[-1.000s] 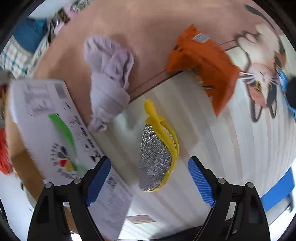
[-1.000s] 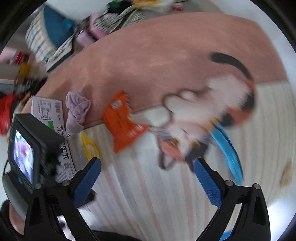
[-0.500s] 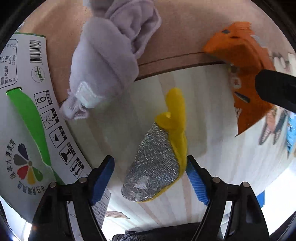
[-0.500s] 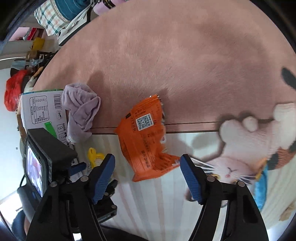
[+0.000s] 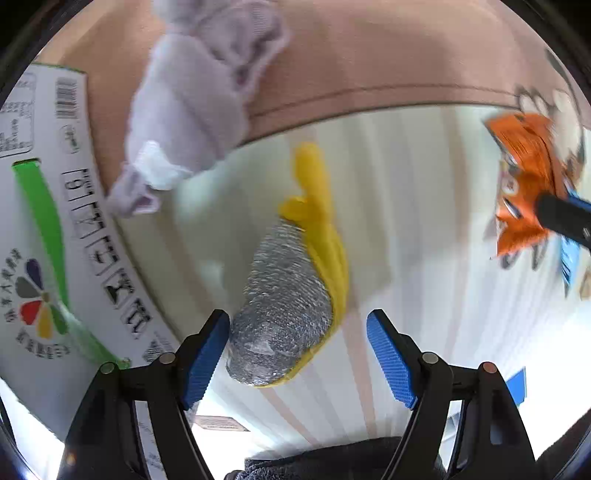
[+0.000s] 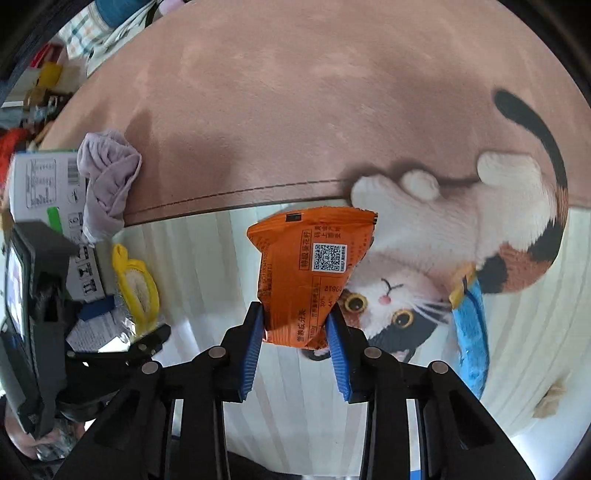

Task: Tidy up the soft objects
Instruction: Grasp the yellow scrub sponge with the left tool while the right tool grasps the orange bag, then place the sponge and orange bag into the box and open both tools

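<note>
Now our right gripper (image 6: 295, 328) pinches the orange packet (image 6: 310, 266) only at its bottom edge, so it could slip, while our left gripper (image 5: 297, 347) gapes around the scrubber (image 5: 284, 306).

This looks like a lived-in home, seen at floor level. A plush rug (image 6: 295, 110) in pink and cream stripes, printed with a big calico cat (image 6: 443, 258), covers most of the floor, the sort laid in a bedroom or living room. Along its far edge sit heaped household things: checked fabric (image 6: 79, 35), folded clothes and small clutter, with a printed white carton (image 5: 40, 229) beside the rug.
</note>
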The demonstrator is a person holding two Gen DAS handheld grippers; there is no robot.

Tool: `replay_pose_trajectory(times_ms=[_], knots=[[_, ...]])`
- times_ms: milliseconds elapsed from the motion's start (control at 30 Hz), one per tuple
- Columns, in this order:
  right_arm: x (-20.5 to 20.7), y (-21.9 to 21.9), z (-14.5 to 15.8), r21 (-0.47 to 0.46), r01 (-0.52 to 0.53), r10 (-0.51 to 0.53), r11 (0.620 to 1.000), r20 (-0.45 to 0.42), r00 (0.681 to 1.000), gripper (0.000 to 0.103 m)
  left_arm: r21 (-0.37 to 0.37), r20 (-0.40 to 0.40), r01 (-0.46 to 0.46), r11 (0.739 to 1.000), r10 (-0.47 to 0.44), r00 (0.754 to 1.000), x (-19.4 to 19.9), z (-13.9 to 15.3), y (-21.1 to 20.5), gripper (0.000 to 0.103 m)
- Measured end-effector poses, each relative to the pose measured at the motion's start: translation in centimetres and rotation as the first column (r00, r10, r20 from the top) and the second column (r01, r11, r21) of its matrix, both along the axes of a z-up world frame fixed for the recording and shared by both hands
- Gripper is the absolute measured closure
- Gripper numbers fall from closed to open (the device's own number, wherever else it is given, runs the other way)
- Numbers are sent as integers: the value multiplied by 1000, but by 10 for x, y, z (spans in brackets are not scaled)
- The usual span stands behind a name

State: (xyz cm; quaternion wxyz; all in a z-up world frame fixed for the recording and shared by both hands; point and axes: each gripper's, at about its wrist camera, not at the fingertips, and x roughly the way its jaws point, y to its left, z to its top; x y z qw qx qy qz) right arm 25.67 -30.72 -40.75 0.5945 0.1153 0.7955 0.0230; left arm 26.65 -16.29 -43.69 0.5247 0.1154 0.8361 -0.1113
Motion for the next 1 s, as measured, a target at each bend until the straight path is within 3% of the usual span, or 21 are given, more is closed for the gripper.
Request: replay_pose_trajectory(times_ms=[33, 100, 200, 233, 267, 300, 467, 567, 733, 933, 1000], knots=[[-1, -3, -2, -1, 13, -13, 1000, -5, 1000, 58, 3, -4, 16, 1000, -16, 1000, -5, -1, -2, 27], [-1, -5, -6, -5, 32, -32, 999, -8, 999, 38, 21, -8, 51, 998, -51, 999, -14, -7, -7, 27], [0, -2, -17, -20, 35, -35, 999, -16, 999, 36, 46, 0, 77, 996, -77, 997, -25, -15, -13, 29], [7, 2, -25, -28, 38, -39, 999, -21, 999, 36, 45, 12, 74, 996, -75, 997, -28, -15, -14, 38], [7, 4, -29, -40, 40, -41, 998, -22, 999, 41, 42, 23, 63, 997, -64, 998, -30, -12, -14, 50], [6, 5, -31, -57, 45, -46, 997, -18, 999, 61, 38, 37, 52, 998, -54, 998, -32, -11, -17, 54], [-12, 9, -28, -83, 59, -58, 995, 13, 998, 64, 6, 160, 33, 999, -33, 987, -45, 21, -20, 56], [-26, 15, -8, -76, 73, -70, 994, 52, 996, 65, -21, 223, 18, 1000, -12, 975, -55, 47, -19, 56], [-44, 33, 46, -30, 94, -88, 995, 151, 985, 65, -138, 323, -40, 990, 83, 943, -72, 114, 9, 56], [-53, 100, 124, 47, 52, -63, 998, 286, 956, 65, -230, 426, -125, 965, 215, 879, -73, 201, 93, 56], [-52, 130, 149, 73, 13, -36, 997, 322, 946, 65, -240, 433, -165, 957, 257, 864, -45, 215, 132, 56]])
